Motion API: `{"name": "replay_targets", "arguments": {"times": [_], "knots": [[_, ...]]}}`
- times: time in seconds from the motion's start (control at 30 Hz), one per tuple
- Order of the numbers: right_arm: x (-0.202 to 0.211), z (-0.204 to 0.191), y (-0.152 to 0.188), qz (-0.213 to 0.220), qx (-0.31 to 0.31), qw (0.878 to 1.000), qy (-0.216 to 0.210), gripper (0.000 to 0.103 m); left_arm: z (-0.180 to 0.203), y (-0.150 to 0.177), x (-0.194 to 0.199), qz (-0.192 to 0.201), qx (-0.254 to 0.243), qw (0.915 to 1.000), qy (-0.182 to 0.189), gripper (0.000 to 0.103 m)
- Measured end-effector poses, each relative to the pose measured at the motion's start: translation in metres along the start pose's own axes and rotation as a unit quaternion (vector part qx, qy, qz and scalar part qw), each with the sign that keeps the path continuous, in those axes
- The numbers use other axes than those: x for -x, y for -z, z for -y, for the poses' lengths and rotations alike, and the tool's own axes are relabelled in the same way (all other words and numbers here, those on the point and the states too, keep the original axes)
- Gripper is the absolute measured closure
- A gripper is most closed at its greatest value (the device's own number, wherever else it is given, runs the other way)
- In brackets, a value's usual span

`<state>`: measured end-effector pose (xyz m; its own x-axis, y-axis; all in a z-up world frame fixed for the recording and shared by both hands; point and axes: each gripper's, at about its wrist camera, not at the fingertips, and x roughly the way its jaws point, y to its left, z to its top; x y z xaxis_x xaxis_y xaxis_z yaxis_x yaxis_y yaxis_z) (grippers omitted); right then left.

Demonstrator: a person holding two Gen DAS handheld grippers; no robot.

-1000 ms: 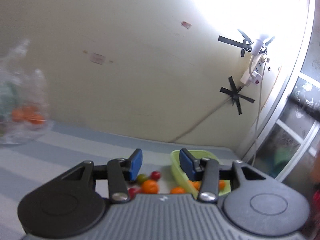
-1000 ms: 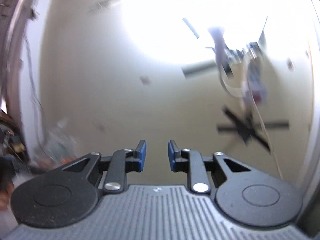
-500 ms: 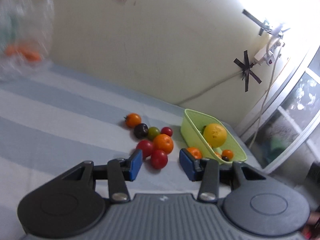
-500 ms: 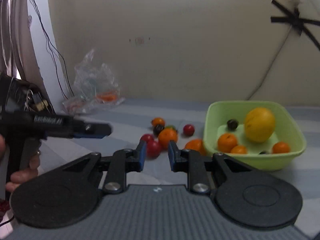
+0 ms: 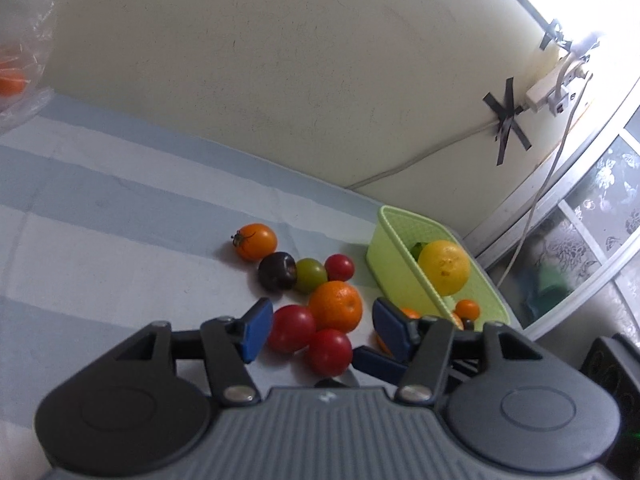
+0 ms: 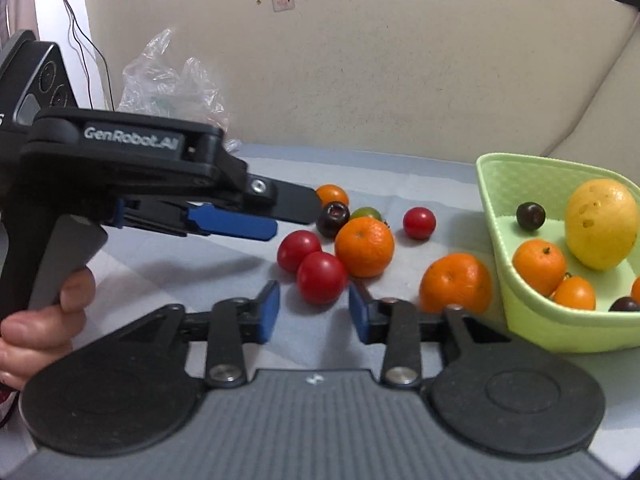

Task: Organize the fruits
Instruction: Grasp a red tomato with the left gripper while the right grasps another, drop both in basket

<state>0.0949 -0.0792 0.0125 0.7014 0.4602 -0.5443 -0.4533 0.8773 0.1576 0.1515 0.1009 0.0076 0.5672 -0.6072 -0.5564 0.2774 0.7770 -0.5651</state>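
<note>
Loose fruit lies on a striped cloth: two red tomatoes [image 5: 291,328] [image 5: 330,351], an orange [image 5: 335,306], a dark plum [image 5: 277,271], a green tomato [image 5: 310,275], a small red one [image 5: 339,267] and an orange tomato [image 5: 256,241]. A green basket [image 5: 394,256] on the right holds a yellow fruit [image 5: 444,267] and small oranges. My left gripper [image 5: 320,330] is open just short of the red tomatoes. My right gripper [image 6: 314,312] is open, close to the nearest red tomato [image 6: 321,278]. Another orange [image 6: 456,282] lies beside the basket [image 6: 560,330].
A clear plastic bag [image 6: 172,80] with fruit sits at the back left by the wall. A taped power strip and cable [image 5: 548,92] hang on the wall at right. The left gripper body [image 6: 132,168] reaches across the right wrist view's left side.
Both grippers have swung down from facing the wall to the fruit and moved closer to the red tomatoes. Both have opened wider.
</note>
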Motion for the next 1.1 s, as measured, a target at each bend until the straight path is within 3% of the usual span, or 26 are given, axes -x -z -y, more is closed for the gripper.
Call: {"name": "replay_targets", "arguments": {"times": [0.07,0.17,0.23,0.3,0.57,0.77,0.93,1.1], "knots": [[-0.004,-0.001,0.001,0.000,0.002,1.000,0.000,0.061,-0.002,0.002,-0.004,-0.004,0.002,1.0000,-0.004,0.050],[-0.010,-0.001,0.000,-0.002,0.004,1.000,0.004,0.061,-0.008,0.007,-0.008,-0.011,0.018,0.9997,-0.010,0.063],[-0.011,0.000,0.002,-0.002,0.005,1.000,0.016,0.073,-0.011,0.011,-0.007,-0.006,0.033,0.9994,-0.007,0.065],[-0.007,0.003,0.004,-0.003,-0.005,1.000,0.011,0.073,-0.013,0.013,-0.003,-0.006,0.048,0.9988,-0.002,0.075],[0.061,0.016,0.025,0.057,-0.019,0.998,0.003,0.073,0.031,0.024,0.019,0.020,0.046,0.9970,0.059,0.075],[0.104,0.056,0.029,0.112,-0.018,0.990,0.079,0.073,0.097,0.002,-0.017,0.012,-0.009,0.9959,0.089,0.075],[0.111,0.109,0.032,0.110,-0.038,0.984,0.132,0.073,0.124,-0.010,-0.067,-0.016,-0.027,0.9961,0.083,0.075],[0.098,0.135,0.034,0.102,-0.038,0.983,0.148,0.072,0.137,-0.016,-0.102,-0.030,-0.055,0.9971,0.042,0.074]]}}
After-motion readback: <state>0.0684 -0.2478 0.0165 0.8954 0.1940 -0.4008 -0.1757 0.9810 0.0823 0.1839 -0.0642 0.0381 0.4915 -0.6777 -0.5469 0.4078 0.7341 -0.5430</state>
